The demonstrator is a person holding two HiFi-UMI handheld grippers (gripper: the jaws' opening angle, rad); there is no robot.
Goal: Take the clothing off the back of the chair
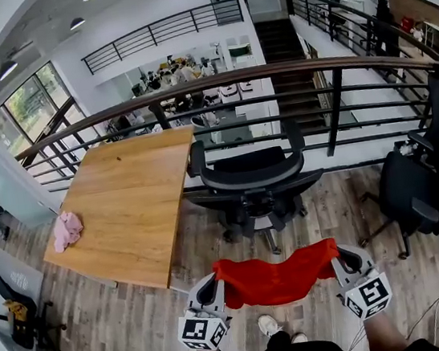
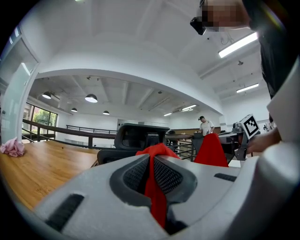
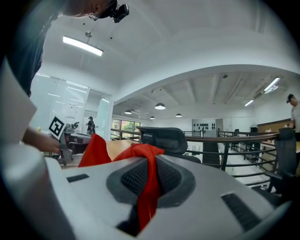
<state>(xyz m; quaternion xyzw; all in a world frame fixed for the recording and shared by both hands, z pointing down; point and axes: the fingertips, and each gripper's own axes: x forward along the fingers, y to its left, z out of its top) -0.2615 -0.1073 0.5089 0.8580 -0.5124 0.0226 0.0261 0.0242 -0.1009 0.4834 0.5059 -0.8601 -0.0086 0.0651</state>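
Observation:
A red garment (image 1: 276, 277) hangs stretched between my two grippers, in the air in front of the person and clear of the black office chair (image 1: 252, 179). My left gripper (image 1: 216, 286) is shut on its left corner, the red cloth (image 2: 154, 187) pinched between the dark pads. My right gripper (image 1: 338, 260) is shut on the other corner, with red cloth (image 3: 147, 187) squeezed in its jaws. The chair back (image 2: 140, 136) stands bare beyond the jaws in the left gripper view. In the right gripper view the chair back (image 3: 164, 137) also shows.
A wooden table (image 1: 127, 208) stands left of the chair with a pink cloth (image 1: 67, 230) on it. A black metal railing (image 1: 273, 98) runs behind. A second black chair (image 1: 422, 174) is at the right, another (image 1: 15, 309) at the far left. The floor is wood planks.

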